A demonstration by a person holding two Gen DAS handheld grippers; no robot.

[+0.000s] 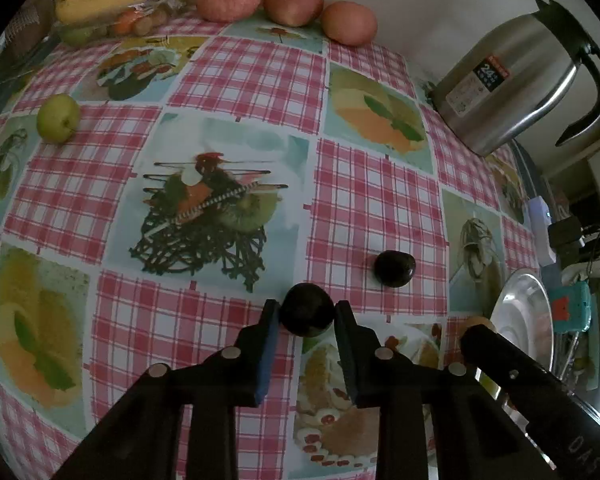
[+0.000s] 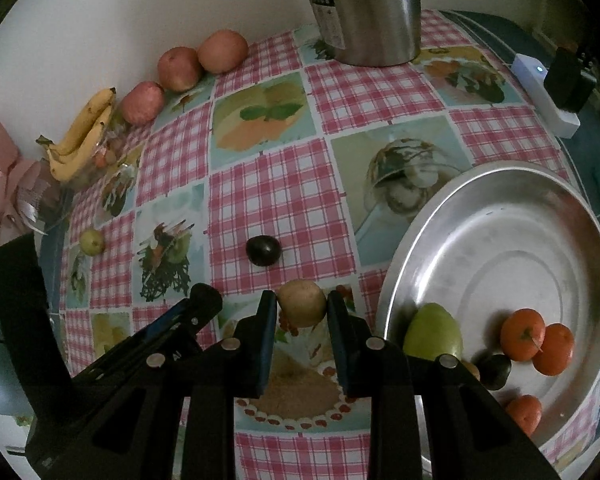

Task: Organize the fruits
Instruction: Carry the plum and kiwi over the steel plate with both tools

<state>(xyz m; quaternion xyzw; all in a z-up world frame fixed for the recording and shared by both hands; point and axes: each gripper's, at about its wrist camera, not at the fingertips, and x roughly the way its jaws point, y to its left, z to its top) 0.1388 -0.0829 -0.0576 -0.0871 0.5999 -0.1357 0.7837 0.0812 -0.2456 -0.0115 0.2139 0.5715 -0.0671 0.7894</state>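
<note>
**Both grippers pinching fruit beside the metal tray**

Nearest our lenses, each hand-held gripper pinches a fruit between its fingers. We see the left hand-held gripper [image 1: 307, 312] closed on a dark plum [image 1: 307, 310] just above the checked cloth of the counter [image 1: 240, 72]. Our right hand-held gripper [image 2: 302, 304] squeezes a brownish-yellow fruit [image 2: 302, 303], just left of the metal tray [image 2: 480, 184].

Inside the tray lie a green pear [image 2: 433, 333], three oranges [image 2: 537, 339] and another dark fruit [image 2: 495, 371], all gathered at its near edge. A second dark plum [image 2: 263, 250] sits on the counter left of the tray, well apart from it. Farther left of the tray rests a small green fruit [image 2: 91, 241]. Against the wall beyond the tray we find three red apples [image 2: 180, 68] in a row, bananas [image 2: 85, 132] on a glass bowl, and a steel thermos jug [image 2: 364, 8].
</note>
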